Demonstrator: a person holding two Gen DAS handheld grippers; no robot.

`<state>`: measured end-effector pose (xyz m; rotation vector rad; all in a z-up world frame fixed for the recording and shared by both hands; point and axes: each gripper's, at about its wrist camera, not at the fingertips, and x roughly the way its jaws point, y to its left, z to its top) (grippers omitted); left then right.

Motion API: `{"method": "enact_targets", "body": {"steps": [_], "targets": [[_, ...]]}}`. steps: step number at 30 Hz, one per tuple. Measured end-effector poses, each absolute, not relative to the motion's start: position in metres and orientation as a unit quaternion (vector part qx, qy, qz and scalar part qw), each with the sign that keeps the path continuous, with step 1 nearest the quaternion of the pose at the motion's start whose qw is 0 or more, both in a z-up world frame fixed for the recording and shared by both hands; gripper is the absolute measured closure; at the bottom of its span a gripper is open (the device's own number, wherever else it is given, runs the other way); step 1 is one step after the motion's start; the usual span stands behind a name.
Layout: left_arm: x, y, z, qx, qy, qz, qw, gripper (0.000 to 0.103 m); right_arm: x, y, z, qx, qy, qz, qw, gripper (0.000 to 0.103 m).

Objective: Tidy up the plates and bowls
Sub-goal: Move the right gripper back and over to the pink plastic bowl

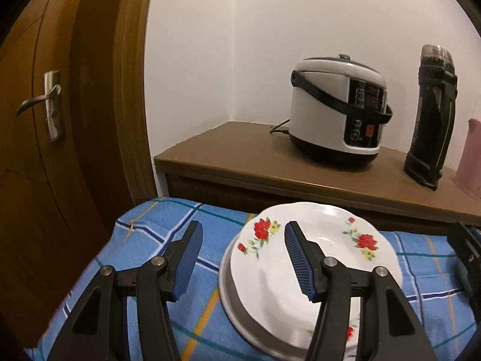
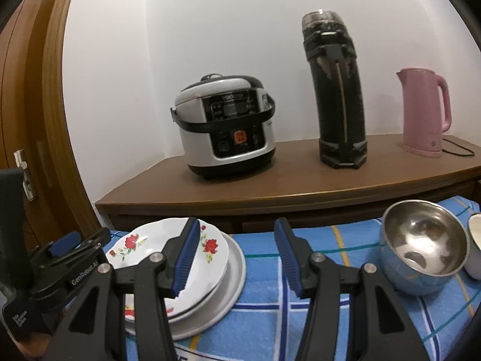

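Here, floral plate point(image 1: 312, 258) at cloth point(image 1: 150, 234) edge, both grippers' jaws spread, empty.

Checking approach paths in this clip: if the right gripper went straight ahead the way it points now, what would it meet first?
Probably the blue checked cloth, since the open right gripper shows only bare cloth between its fingers. Beyond that comes the front edge of the wooden cabinet. The flowered plate lies left of that line and the steel bowl right, though depth is uncertain.

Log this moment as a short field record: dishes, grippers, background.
plates: floral plate stacked on a metal plate, on the blue checked cloth
bowl: steel bowl, upright, right of the stack
left gripper: open, holding nothing
right gripper: open, holding nothing
sideboard: rice cooker, black flask, pink kettle
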<state>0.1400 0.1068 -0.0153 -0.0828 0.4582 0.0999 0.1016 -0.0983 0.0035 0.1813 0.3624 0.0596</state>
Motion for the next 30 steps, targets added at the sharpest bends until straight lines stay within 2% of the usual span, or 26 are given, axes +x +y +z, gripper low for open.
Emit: {"method": "enact_targets", "body": {"steps": [30], "targets": [[0.071, 0.059, -0.022, -0.045, 0.269, 0.003, 0.962, 0.044, 0.037, -0.125, 0.011, 0.085, 0.167, 0.008, 0.982, 0.05]]}}
